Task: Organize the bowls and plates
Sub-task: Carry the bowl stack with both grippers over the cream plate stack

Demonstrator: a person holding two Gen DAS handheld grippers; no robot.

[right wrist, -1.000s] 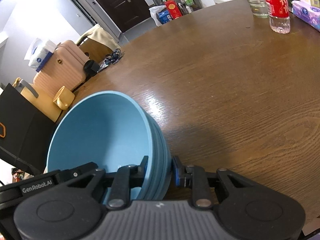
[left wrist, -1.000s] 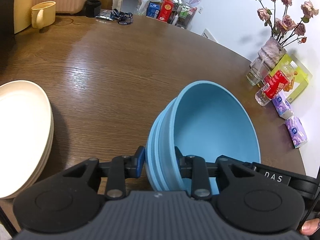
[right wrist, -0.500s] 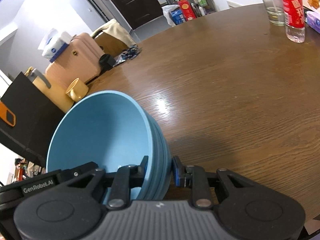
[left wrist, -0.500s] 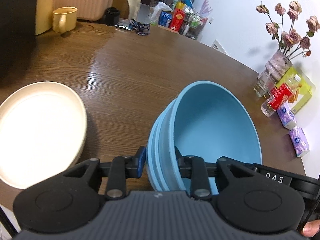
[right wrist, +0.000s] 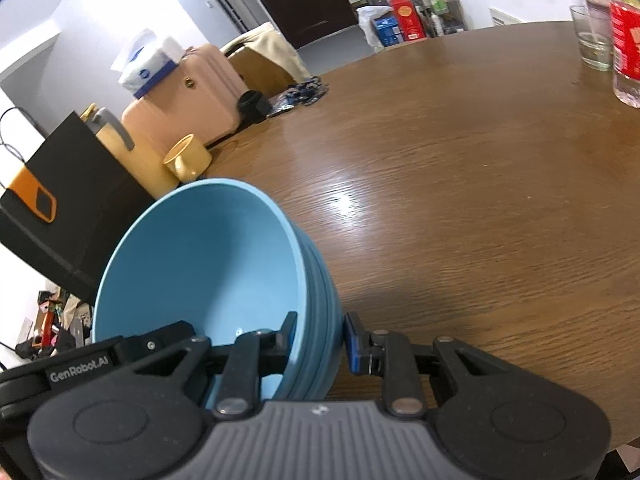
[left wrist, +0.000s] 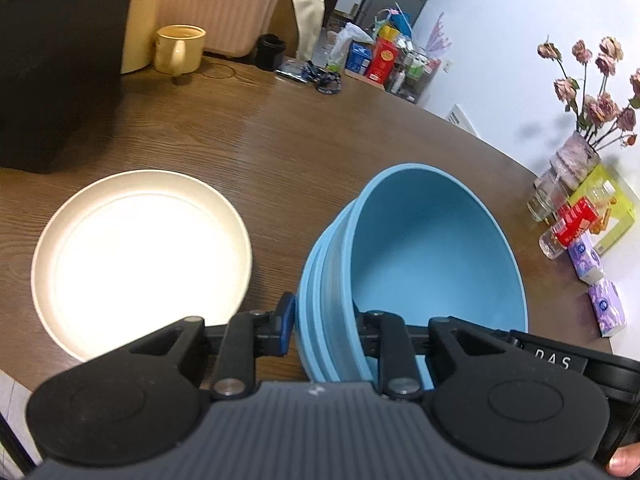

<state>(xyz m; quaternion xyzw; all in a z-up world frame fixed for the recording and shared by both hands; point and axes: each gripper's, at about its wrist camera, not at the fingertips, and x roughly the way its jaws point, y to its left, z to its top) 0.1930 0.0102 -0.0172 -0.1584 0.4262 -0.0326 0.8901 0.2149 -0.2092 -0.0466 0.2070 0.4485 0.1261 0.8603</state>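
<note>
Nesting light-blue bowls (left wrist: 432, 248), matte, smooth, rims tightly stacked, tilted.

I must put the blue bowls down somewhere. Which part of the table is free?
Bare wood lies between the cream plate and the blue bowls, and across the table middle beyond them. Crowded: the wall edge by the glass and bottle.

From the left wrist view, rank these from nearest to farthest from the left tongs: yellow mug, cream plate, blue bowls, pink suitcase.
1. Stack of blue bowls: gripped at its rim by the left tongs.
2. Cream plate: on the table just left of the tongs.
3. Yellow mug: far side of the table, upper left.
4. Pink suitcase: behind the mug, beyond the table edge.
</note>
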